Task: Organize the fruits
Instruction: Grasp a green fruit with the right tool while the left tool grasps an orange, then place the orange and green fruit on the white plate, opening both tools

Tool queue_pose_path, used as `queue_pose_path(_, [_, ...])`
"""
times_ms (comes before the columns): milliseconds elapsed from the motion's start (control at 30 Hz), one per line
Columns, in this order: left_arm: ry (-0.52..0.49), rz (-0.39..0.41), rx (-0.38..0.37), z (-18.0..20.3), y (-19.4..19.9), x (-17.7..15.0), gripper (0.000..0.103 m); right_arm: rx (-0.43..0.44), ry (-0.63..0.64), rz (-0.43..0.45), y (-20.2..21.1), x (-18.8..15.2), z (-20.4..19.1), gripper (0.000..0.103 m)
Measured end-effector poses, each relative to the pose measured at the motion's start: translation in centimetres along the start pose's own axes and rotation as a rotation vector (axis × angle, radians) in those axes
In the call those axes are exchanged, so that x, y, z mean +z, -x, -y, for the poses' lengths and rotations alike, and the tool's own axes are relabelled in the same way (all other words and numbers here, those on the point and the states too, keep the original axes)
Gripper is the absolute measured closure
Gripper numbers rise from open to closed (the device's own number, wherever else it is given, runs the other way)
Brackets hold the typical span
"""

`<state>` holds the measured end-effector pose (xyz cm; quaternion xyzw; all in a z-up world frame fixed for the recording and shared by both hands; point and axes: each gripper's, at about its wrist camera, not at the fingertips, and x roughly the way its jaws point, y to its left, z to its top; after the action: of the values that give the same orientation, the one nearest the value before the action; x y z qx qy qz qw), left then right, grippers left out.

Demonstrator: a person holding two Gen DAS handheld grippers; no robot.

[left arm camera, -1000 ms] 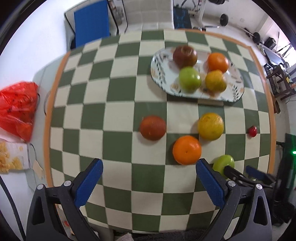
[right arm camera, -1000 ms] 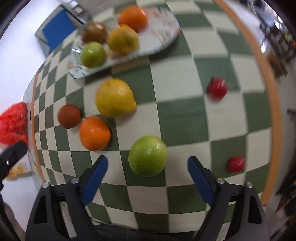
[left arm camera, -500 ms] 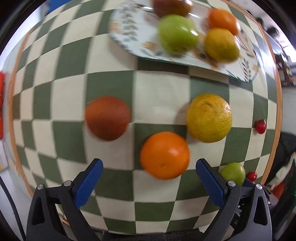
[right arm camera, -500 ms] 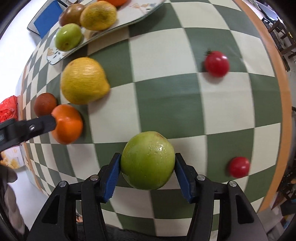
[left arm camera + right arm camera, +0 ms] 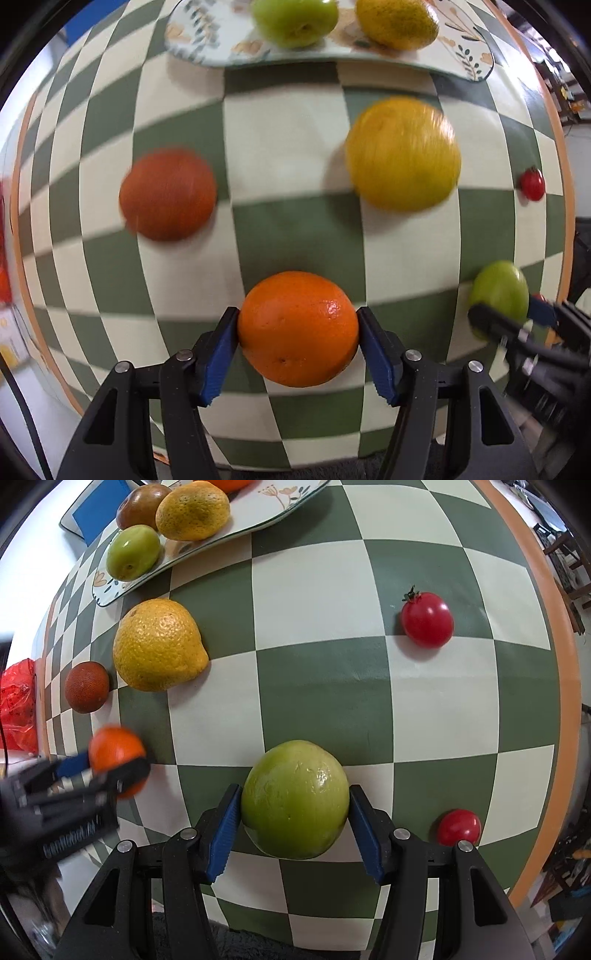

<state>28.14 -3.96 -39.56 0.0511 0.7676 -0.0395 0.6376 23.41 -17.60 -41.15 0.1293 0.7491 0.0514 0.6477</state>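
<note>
My left gripper (image 5: 297,328) is shut on an orange (image 5: 297,328) near the table's front edge. My right gripper (image 5: 294,802) is shut on a green apple (image 5: 294,799), which also shows at the right of the left wrist view as the green apple (image 5: 498,291). On the checkered cloth lie a large yellow citrus (image 5: 402,153), a dark red-brown fruit (image 5: 168,194) and two cherry tomatoes (image 5: 427,619) (image 5: 459,827). The patterned plate (image 5: 110,592) at the back holds a green apple (image 5: 133,552), a yellow citrus (image 5: 192,509) and a dark fruit (image 5: 142,504).
The table's orange rim (image 5: 554,635) runs down the right side. A red plastic bag (image 5: 18,701) lies off the table to the left. A blue chair seat (image 5: 99,506) stands behind the plate. Furniture clutters the floor at the far right.
My left gripper moved forward and shut on the orange. My right gripper keeps its hold on the green apple, seen a little closer to the cloth.
</note>
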Motion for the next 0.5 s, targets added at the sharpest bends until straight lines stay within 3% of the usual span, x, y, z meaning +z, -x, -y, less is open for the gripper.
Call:
queue_pose_path(267, [0.053,-0.020,-0.025,-0.2,-1.1,-1.1,0.042,0.044,-0.018,0.000,1.2,1.7,2.7,0.043])
queue_pose_path(500, [0.055,-0.015,-0.047,-1.3,0.0,-1.4,0.042,0.035,0.003,0.009,1.2,1.4,2.1,0.043])
